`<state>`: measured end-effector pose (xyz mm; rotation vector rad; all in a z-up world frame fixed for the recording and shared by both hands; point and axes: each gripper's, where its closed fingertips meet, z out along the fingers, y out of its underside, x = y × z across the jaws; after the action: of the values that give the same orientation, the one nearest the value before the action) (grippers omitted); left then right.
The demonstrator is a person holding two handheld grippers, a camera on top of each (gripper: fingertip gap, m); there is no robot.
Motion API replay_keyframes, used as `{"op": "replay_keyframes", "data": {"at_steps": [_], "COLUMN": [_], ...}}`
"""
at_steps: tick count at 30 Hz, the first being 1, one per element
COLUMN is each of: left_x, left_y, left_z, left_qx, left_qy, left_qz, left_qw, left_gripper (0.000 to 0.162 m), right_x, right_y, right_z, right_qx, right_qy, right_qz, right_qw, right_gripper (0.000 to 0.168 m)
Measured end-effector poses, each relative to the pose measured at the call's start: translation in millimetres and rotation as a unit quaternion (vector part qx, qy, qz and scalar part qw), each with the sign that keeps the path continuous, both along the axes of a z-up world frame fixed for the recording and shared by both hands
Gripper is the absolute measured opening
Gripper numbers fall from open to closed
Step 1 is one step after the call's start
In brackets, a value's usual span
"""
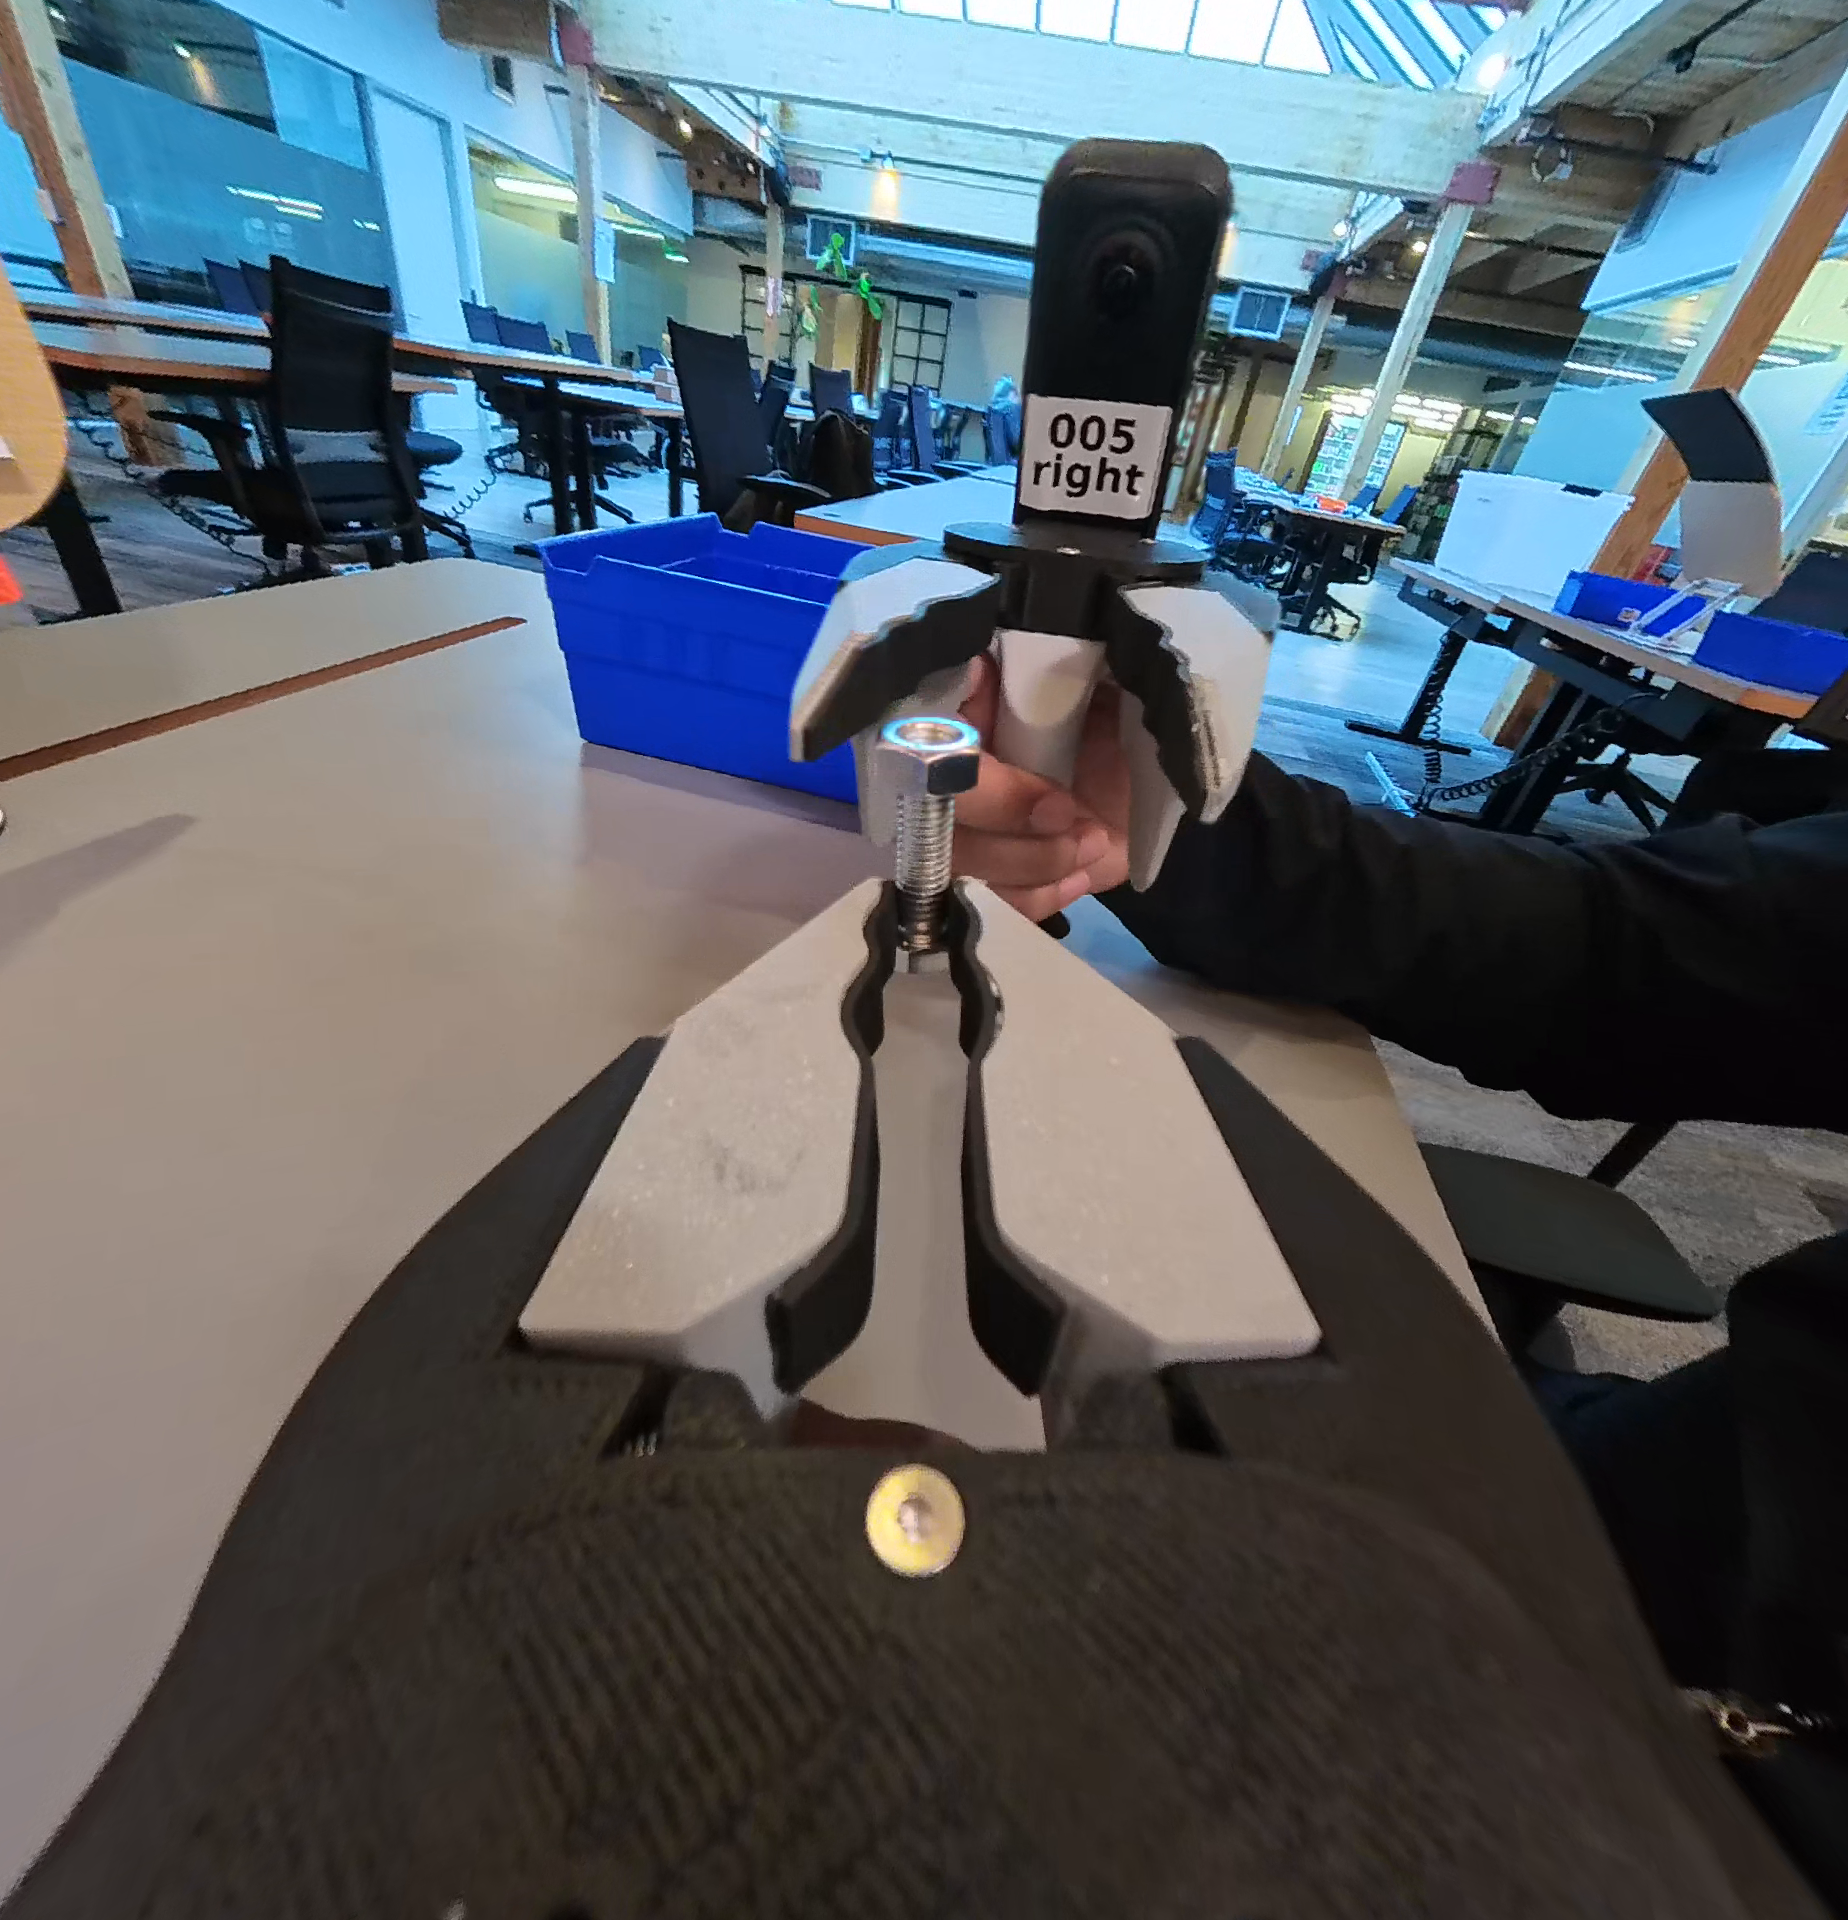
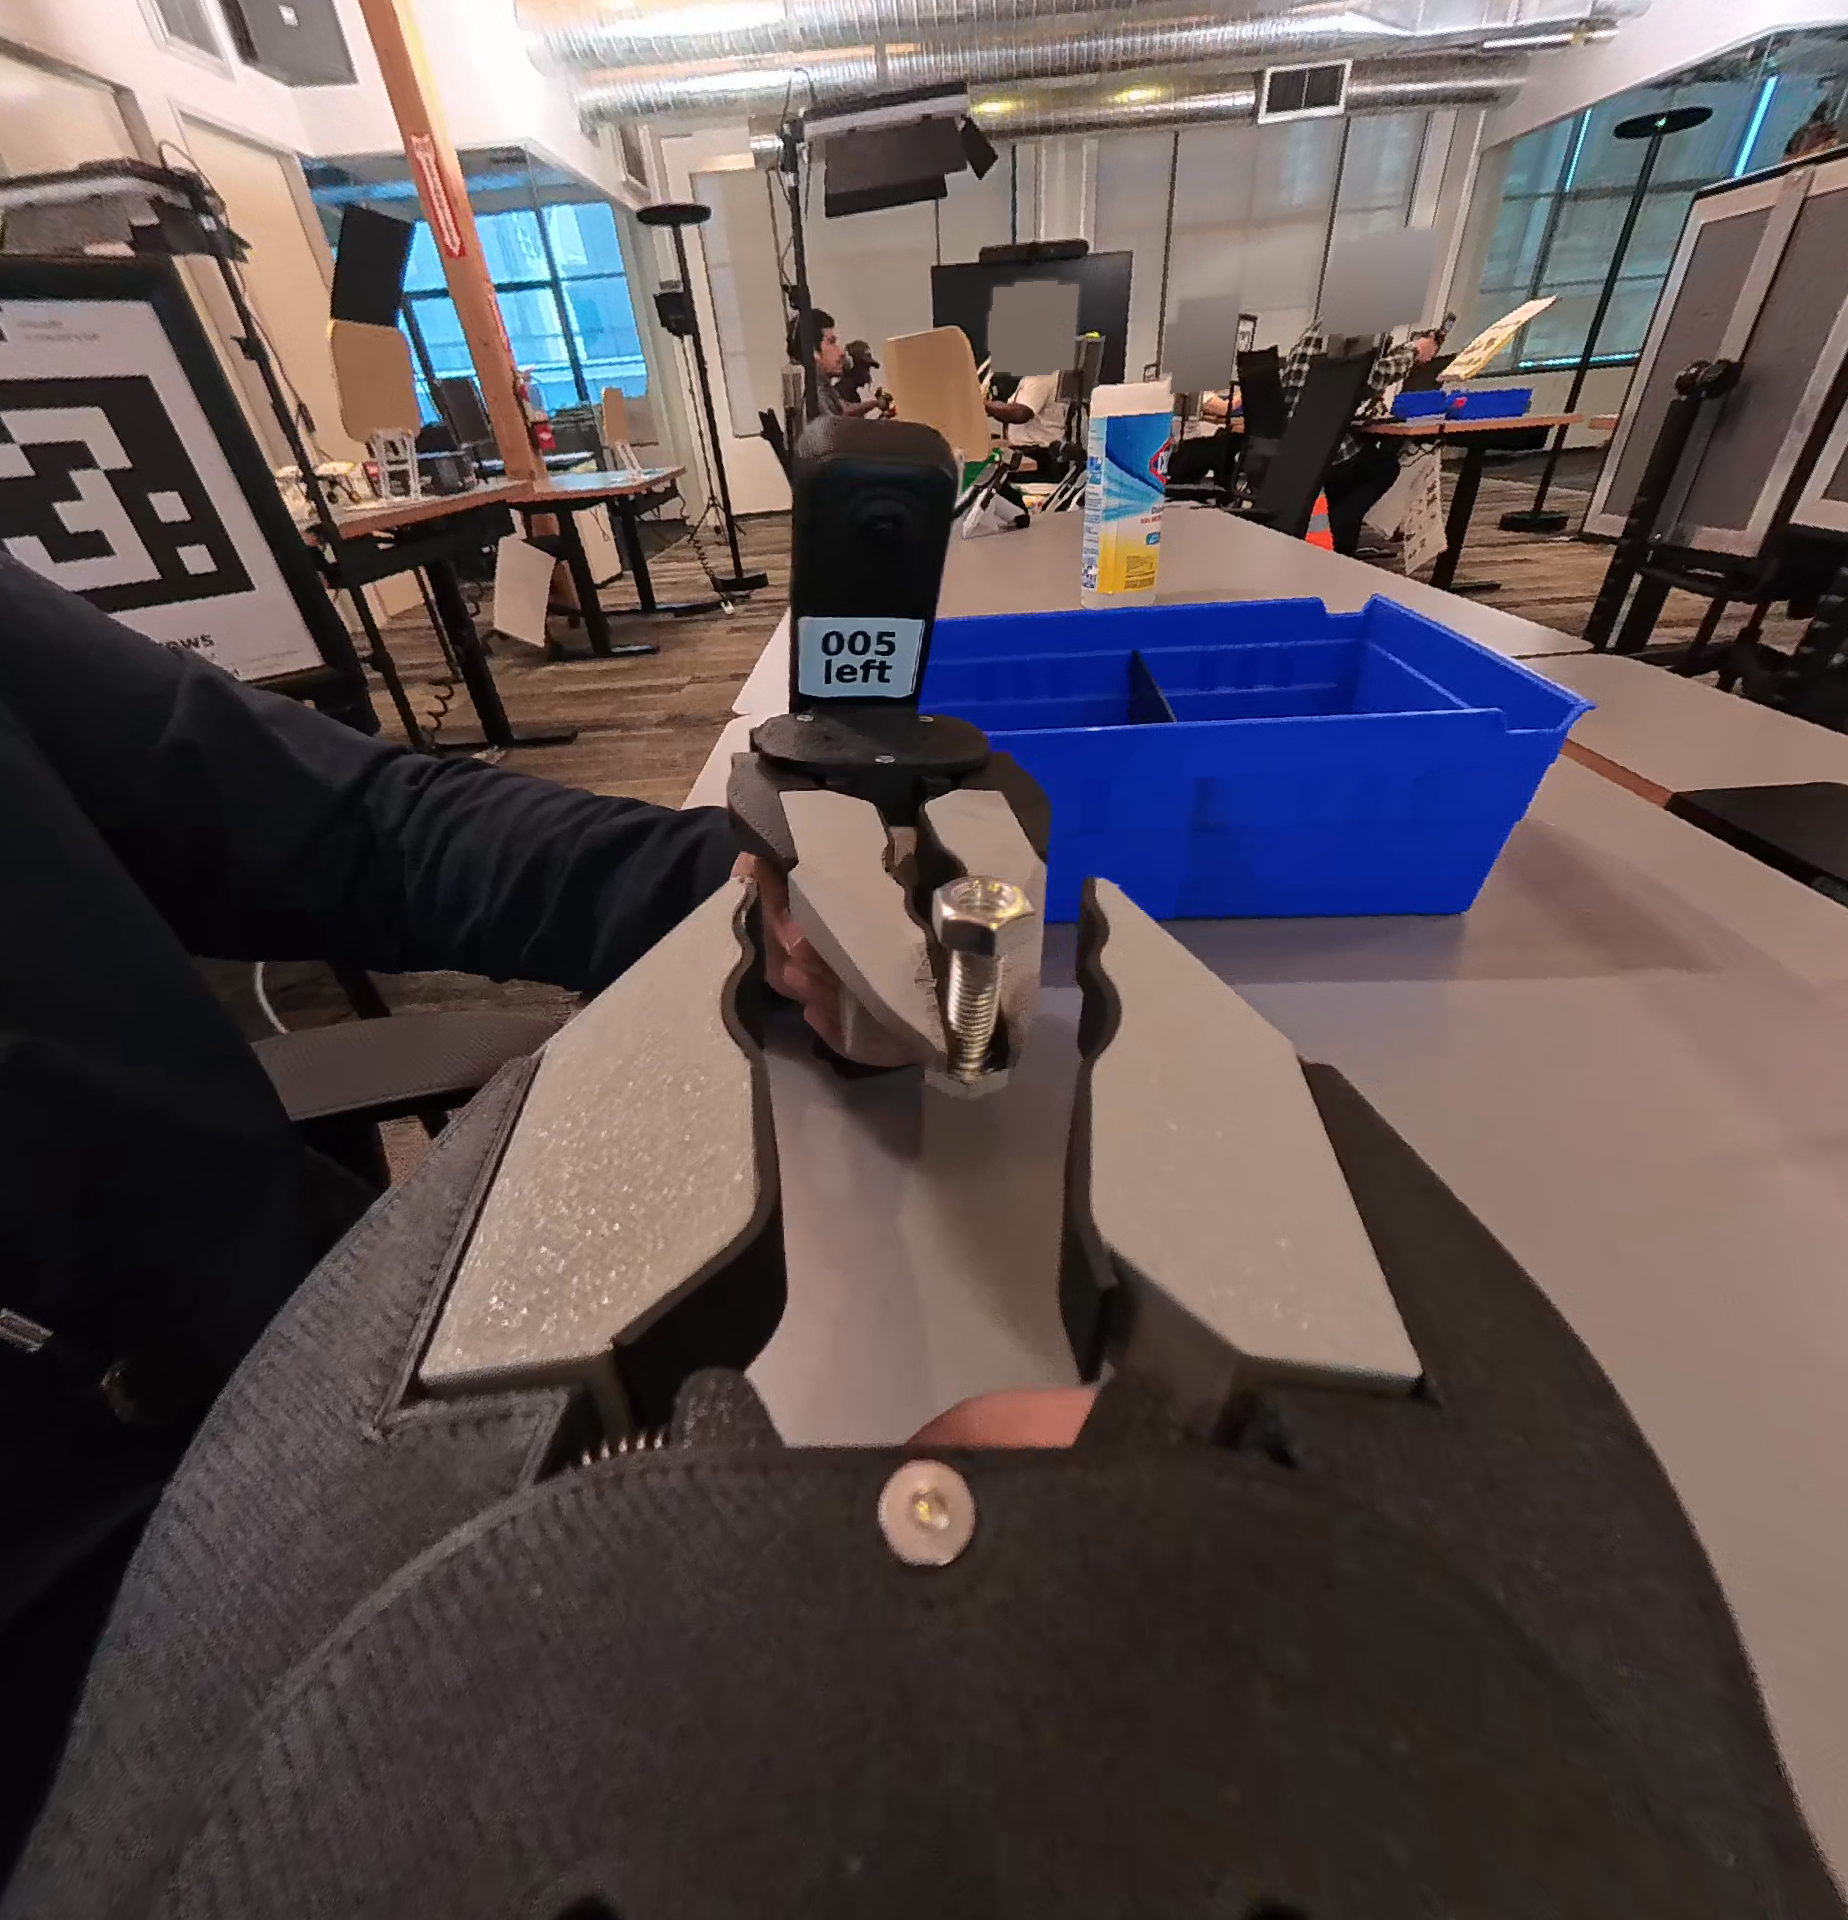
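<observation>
left wrist view: bolt pinched upright, right fingers spread

left wrist view shows the left gripper [image 1: 922, 940] nearest, its two grey fingers [image 1: 754, 1122] clenched on the lower threads of a silver bolt [image 1: 920, 821]. the bolt stands upright above the grey worktop [image 1: 276, 935], with a hex nut [image 1: 925, 750] at its top end. just behind it, facing back, the right gripper [image 1: 1013, 769] has its fingers spread wide, one to each side of the nut; whether the nearer tip touches the nut cannot be told. a hand [image 1: 1045, 821] in a dark sleeve holds that gripper from below. farther back on the worktop sits a blue bin [image 1: 681, 644].

in the right wrist view the right gripper [image 2: 915, 956] is released, its fingers [image 2: 1200, 1143] wide apart and holding nothing. the bolt [image 2: 977, 997] and nut [image 2: 982, 912] stand in the gap ahead of the tips, gripped by the left gripper [image 2: 967, 1060] from the far side. beyond, the blue bin [image 2: 1315, 821] shows divided compartments, and a wipes canister [image 2: 1126, 494] stands behind it.
</observation>
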<state>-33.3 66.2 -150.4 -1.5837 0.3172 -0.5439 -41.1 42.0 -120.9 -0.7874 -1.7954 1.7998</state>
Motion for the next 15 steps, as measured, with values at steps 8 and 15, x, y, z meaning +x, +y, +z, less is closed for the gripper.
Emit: {"op": "replay_keyframes", "data": {"at_steps": [8,15], "left_x": [8,-4], "left_y": [-1,1], "left_z": [0,3], "left_qx": [0.000,0.005], "left_qy": [0.006,-0.001], "left_qz": [-0.011,0.013], "left_qw": [1.000,1.000], "left_gripper": [0.007,0.007], "right_x": [-1,1], "right_y": [-19,-7], "right_z": [-6,-5], "right_qx": [0.011,0.011], "right_qy": [-0.007,-0.006], "right_qz": [0.028,0.011], "right_qw": [1.000,1.000], "right_gripper": [0.058,0.060]}}
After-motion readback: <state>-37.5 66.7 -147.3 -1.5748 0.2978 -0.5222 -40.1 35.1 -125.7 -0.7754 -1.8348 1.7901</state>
